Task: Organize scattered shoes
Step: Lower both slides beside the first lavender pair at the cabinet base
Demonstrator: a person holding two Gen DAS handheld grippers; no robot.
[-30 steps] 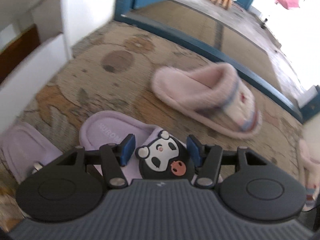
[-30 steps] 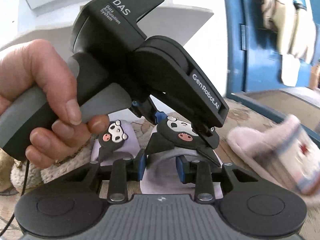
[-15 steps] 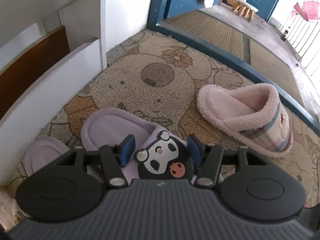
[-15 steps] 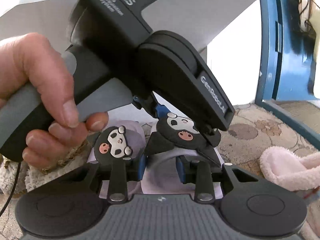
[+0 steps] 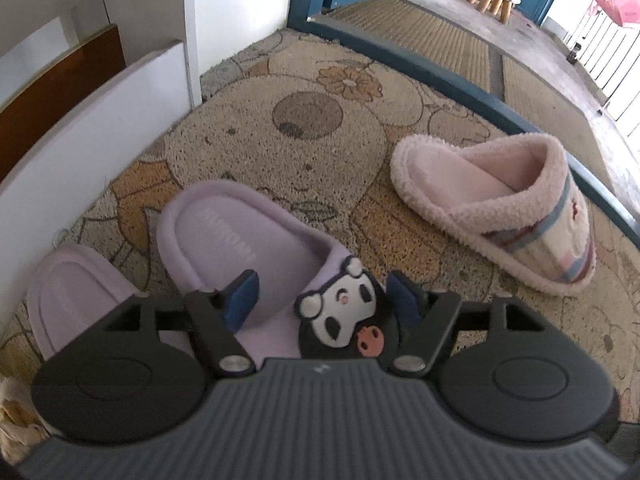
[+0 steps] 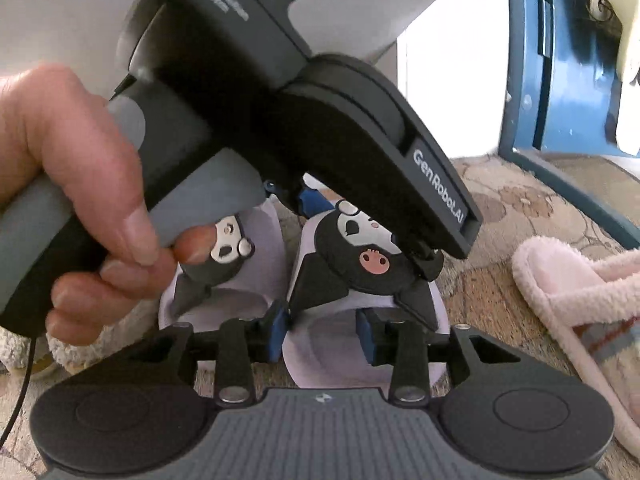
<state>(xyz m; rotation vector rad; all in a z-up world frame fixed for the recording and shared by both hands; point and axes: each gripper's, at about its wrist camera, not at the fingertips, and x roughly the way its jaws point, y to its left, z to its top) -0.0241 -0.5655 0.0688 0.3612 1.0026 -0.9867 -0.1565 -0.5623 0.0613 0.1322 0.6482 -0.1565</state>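
Observation:
A lilac slipper [image 5: 224, 236] with a black cartoon charm [image 5: 340, 316] lies on the patterned mat [image 5: 304, 120]. My left gripper [image 5: 322, 298] straddles its strap. The jaws are opening, and the left pad [image 5: 240, 300] stands off the strap. From the toe end, my right gripper [image 6: 320, 334] has the same slipper [image 6: 344, 344] between its pads. Its jaws are opening too. A hand [image 6: 72, 184] holds the left gripper [image 6: 360, 236], which fills the right wrist view. The second lilac slipper [image 5: 76, 292] lies alongside on the left. A pink fuzzy slipper [image 5: 500, 200] sits apart to the right.
A white board [image 5: 100, 120] with brown wood behind it runs along the mat's left side. A blue door frame [image 5: 440, 68] borders the mat at the back, with a ribbed doormat beyond. Something fuzzy and beige [image 6: 100, 336] lies under the hand.
Both grippers' jaws have spread wider around the lilac slipper. The left wrist view has steadied and sunk toward the mat, with the slipper lying beside its mate.

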